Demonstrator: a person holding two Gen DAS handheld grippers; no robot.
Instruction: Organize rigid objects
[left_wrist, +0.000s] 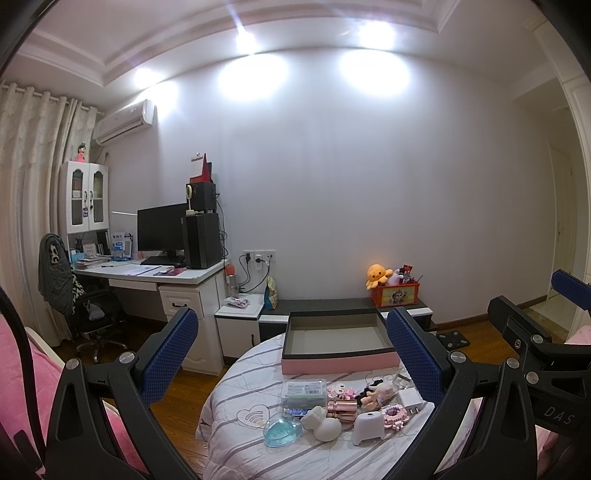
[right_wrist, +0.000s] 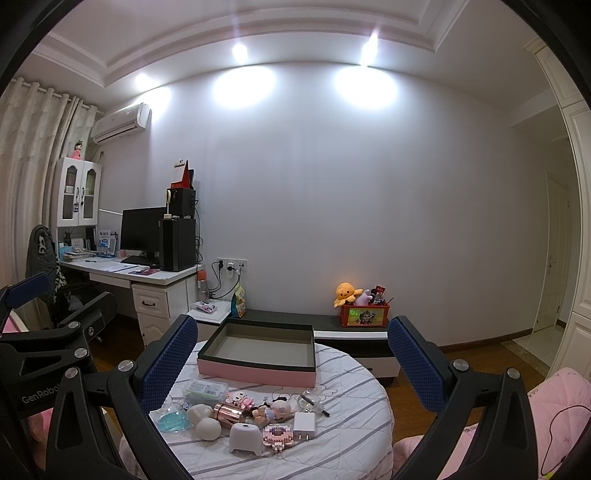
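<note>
Rigid objects: a cluster of small items on the near part of the round striped-cloth table (right_wrist: 354, 435), nothing boxed yet. The pink-sided open box (right_wrist: 258, 369) sits empty at the far side of the table, just behind the cluster.

Cluster, from the right wrist view, left to right: blue teardrop dish (right_wrist: 173, 421), two white egg-like blobs (right_wrist: 207, 424), rose-gold cylinder (right_wrist: 229, 413) on its side, white stool-shaped piece (right_wrist: 243, 437), pink block figure (right_wrist: 279, 437), white charger plug (right_wrist: 304, 424). Behind them: clear plastic case (right_wrist: 205, 390), small doll figures (right_wrist: 273, 408), and something clear with a dark stick at far right, can't tell what it is.

Left gripper (left_wrist: 291, 365) and right gripper (right_wrist: 291, 365): jaws spread wide on both, nothing between the pads, both held above the near table edge, well clear of the items.

Read: start of the job, first pick not yet made.

How I'd run it:
- Take the outer pieces first: charger plug with the right gripper, blue dish or clear case with the left. Middle is packed, items touching, so a wide-open approach there will likely shove neighbours.
- Grip flat-sided things across the flats. Plug and case look easy.
- Cylinder will probably roll; pinch across its diameter, mid-length.
- Egg blobs are rounded, likely to squirt out. Close slowly, centred.
- Block figure may shed bricks; light squeeze on its widest faces.
- Fill the box from the far corners inward, keep the near wall clear on entry.
</note>
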